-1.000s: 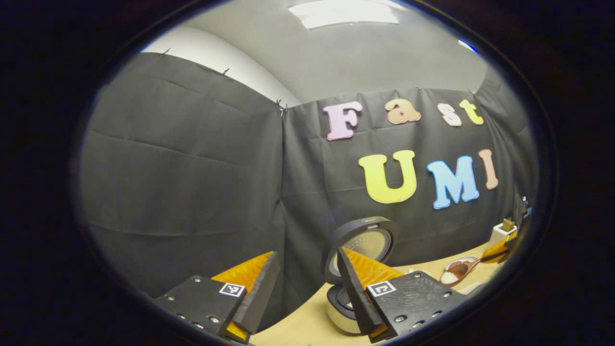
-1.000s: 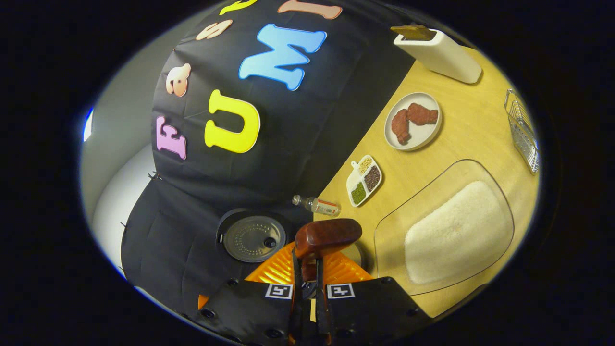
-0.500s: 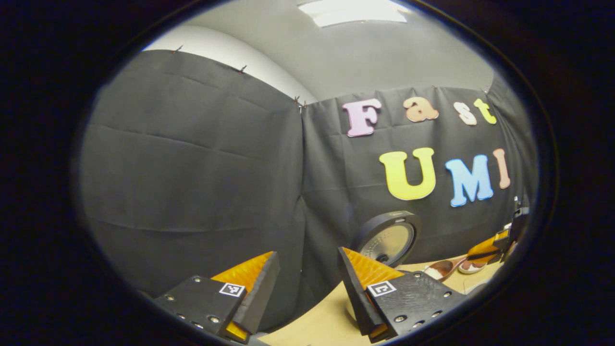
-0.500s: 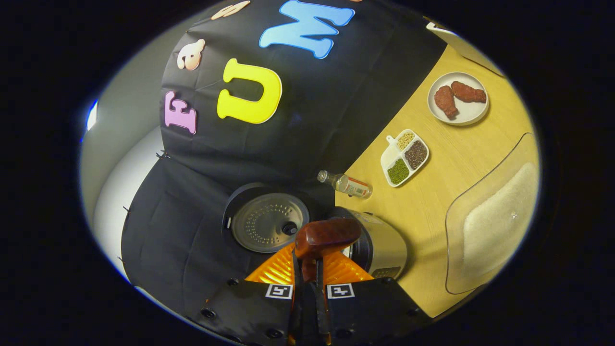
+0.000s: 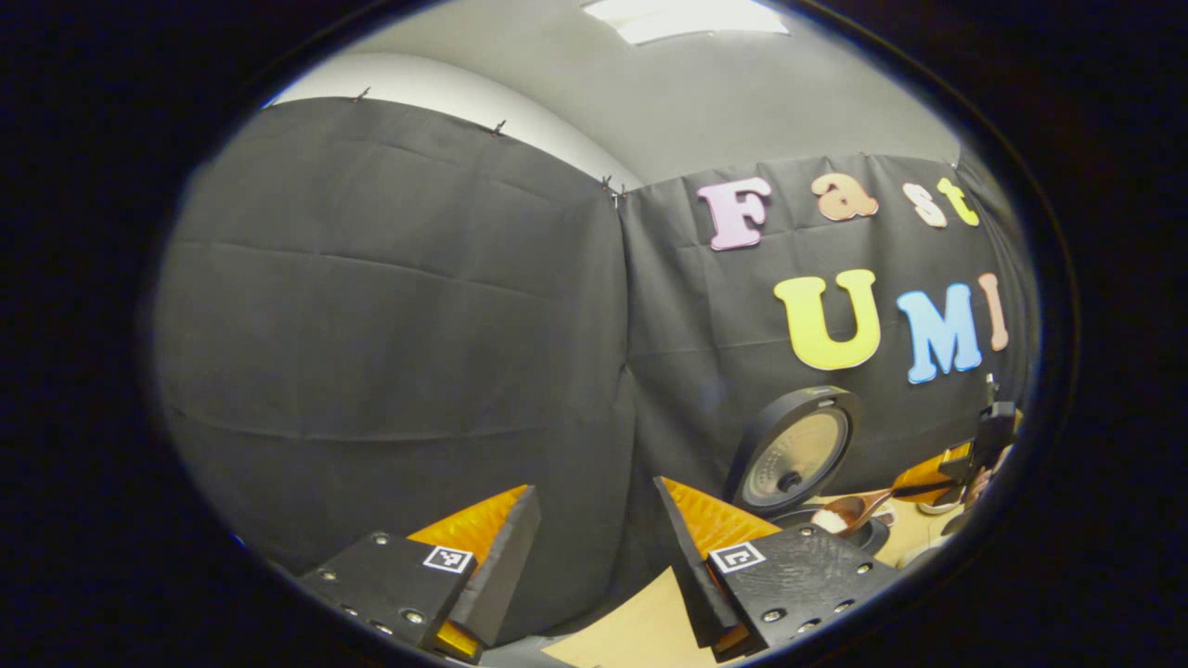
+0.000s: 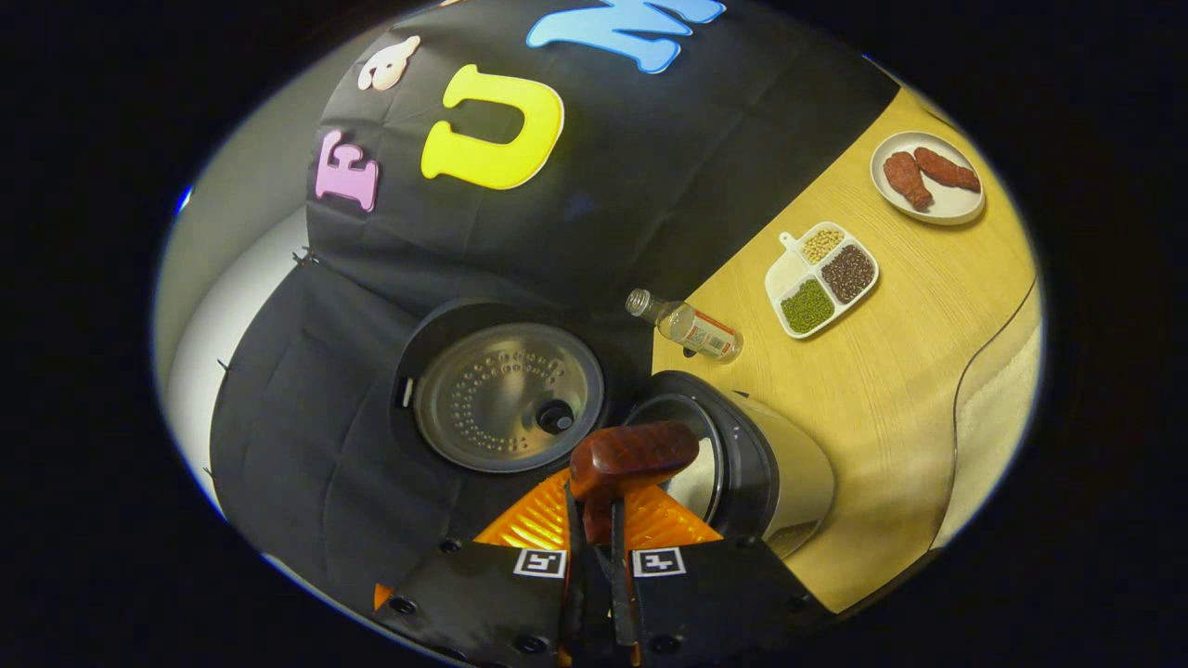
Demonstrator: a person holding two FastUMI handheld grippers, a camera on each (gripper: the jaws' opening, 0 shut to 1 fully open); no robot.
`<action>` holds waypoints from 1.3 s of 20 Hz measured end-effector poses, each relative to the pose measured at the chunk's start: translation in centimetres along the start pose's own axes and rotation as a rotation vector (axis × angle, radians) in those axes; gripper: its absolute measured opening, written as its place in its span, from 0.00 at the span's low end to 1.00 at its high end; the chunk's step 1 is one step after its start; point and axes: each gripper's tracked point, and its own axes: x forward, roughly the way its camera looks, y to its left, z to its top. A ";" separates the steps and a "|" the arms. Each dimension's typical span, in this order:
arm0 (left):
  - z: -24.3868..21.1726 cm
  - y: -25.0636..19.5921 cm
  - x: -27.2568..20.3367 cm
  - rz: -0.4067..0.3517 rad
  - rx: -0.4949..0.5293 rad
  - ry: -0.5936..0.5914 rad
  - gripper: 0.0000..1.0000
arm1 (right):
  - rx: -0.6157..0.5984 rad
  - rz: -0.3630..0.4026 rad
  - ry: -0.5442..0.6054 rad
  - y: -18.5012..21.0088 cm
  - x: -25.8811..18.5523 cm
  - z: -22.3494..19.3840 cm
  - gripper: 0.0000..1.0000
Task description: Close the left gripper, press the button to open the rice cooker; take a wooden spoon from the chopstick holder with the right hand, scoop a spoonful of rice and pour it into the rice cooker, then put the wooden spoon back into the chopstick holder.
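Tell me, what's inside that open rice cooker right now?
In the right gripper view, the rice cooker stands open, lid raised, showing a pale inner pot wall. The wooden spoon, held in the right tongs, covers the pot's bottom, so I can't tell whether rice is in it.

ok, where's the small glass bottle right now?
Right gripper view: the small glass bottle lies on its side on the wooden table, between the open rice cooker and the divided dish.

Open rice cooker (image 6: 742,464), lid upright; rice-laden wooden spoon (image 6: 633,456) above pot.
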 end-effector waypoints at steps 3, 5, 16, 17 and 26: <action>-0.4 0.9 -0.3 0.016 0.001 0.011 0.75 | -0.069 -0.032 0.014 -0.2 1.2 -0.8 0.12; -0.9 1.1 -0.2 0.020 0.001 0.019 0.75 | -0.138 -0.060 0.015 -0.6 1.9 -1.2 0.12; -1.4 0.5 0.9 0.003 0.004 0.032 0.77 | -0.573 -0.145 -0.017 -0.6 3.2 -1.2 0.12; -1.6 0.4 1.2 -0.001 0.004 0.034 0.77 | -0.626 -0.147 -0.023 -0.4 3.2 -1.2 0.12; -1.5 -0.9 2.2 -0.036 0.006 0.040 0.75 | -1.022 -0.152 -0.110 1.0 3.1 -1.9 0.12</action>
